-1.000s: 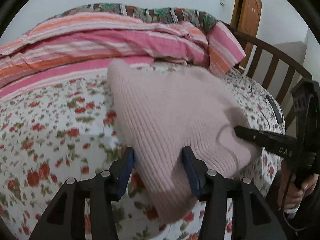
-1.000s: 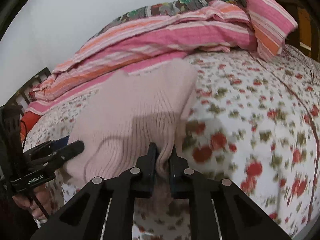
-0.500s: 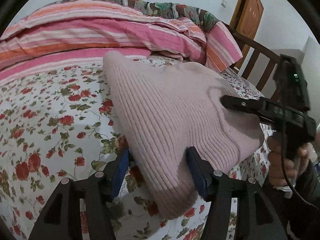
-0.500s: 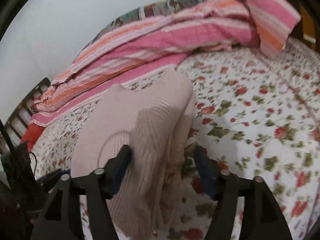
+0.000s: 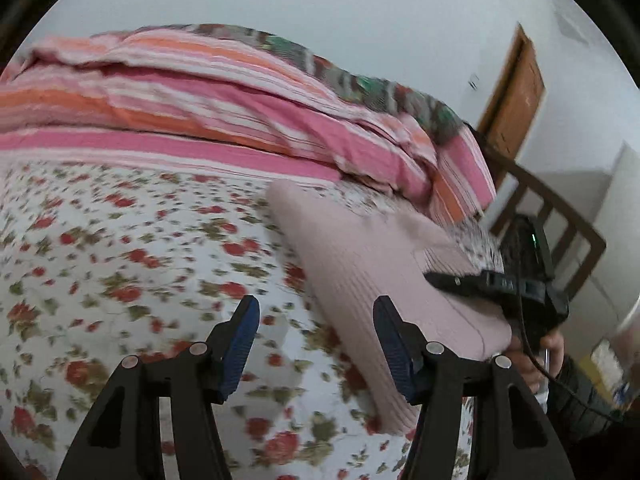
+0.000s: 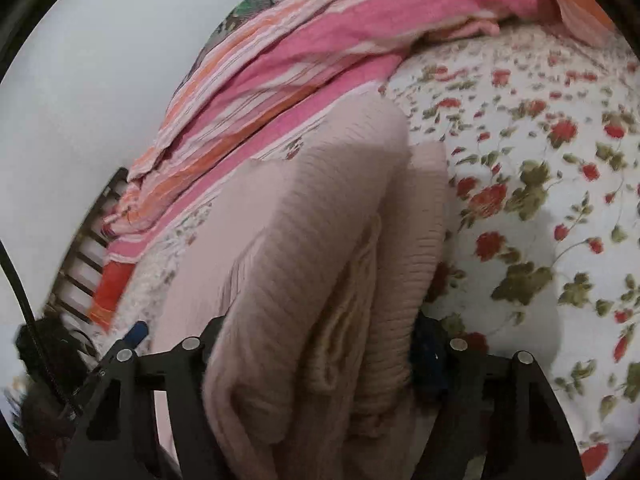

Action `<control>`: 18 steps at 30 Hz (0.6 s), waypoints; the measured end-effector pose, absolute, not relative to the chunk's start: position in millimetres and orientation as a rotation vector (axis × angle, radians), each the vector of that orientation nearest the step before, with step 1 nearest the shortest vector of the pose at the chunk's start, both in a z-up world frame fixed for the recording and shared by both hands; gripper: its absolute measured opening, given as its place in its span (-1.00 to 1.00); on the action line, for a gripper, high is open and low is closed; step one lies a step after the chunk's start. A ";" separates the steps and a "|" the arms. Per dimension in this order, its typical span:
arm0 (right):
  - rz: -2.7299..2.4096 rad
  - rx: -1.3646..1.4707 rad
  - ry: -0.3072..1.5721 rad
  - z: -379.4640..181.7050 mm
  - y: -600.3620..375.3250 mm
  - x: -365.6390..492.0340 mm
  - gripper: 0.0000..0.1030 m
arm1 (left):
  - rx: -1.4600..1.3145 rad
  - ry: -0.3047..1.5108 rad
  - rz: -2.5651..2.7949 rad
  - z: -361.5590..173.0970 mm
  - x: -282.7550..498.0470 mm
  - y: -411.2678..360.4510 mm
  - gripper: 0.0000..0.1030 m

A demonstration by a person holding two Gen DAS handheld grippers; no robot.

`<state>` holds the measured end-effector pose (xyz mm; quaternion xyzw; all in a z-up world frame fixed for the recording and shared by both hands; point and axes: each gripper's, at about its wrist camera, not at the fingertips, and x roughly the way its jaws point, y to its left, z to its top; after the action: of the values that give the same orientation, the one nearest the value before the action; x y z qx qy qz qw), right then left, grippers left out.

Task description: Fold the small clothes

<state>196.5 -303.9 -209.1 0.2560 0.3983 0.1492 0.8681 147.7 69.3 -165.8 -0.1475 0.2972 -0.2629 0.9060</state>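
A folded pale pink ribbed knit garment (image 5: 372, 272) lies on the flowered bedsheet (image 5: 120, 264). My left gripper (image 5: 316, 344) is open and empty, with the garment's edge just right of its right finger. In the right wrist view the garment's thick folded stack (image 6: 320, 280) fills the space between the wide-open jaws of my right gripper (image 6: 320, 360). The right gripper also shows in the left wrist view (image 5: 436, 280), with one finger lying on top of the garment.
A pink and orange striped quilt (image 5: 200, 100) is bunched along the back of the bed. A dark wooden bed frame (image 5: 560, 216) and a wooden door (image 5: 516, 92) stand to the right. The sheet spreads out to the left of the garment.
My left gripper has slid left off the garment and now stands beside it, empty. My right gripper, shut on the edge a second ago, has opened wide around the folded stack.
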 end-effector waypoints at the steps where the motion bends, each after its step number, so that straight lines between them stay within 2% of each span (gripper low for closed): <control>1: 0.320 0.541 0.843 -207.9 -302.6 197.6 0.10 | -0.326 0.617 -0.538 -167.2 148.6 74.5 0.11; 3: 0.336 0.557 0.855 -204.5 -301.1 197.2 -0.12 | -0.356 0.617 -0.533 -167.6 149.2 81.3 0.11; 6: 0.323 0.554 0.830 -191.0 -297.7 189.9 -0.22 | -0.360 0.611 -0.527 -165.8 147.8 84.4 0.11; 11: 0.280 0.504 0.683 -136.7 -280.6 163.2 -0.25 | -0.337 0.578 -0.508 -157.2 138.5 93.4 0.11; 18: 0.075 0.266 0.546 -47.2 -231.8 155.6 -0.25 | -0.403 0.552 -0.456 -146.4 134.1 124.2 0.11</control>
<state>155.6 -231.8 -47.2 0.1307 0.2688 0.0369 0.9536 134.1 124.2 -146.4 -0.1958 0.2683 -0.2218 0.9168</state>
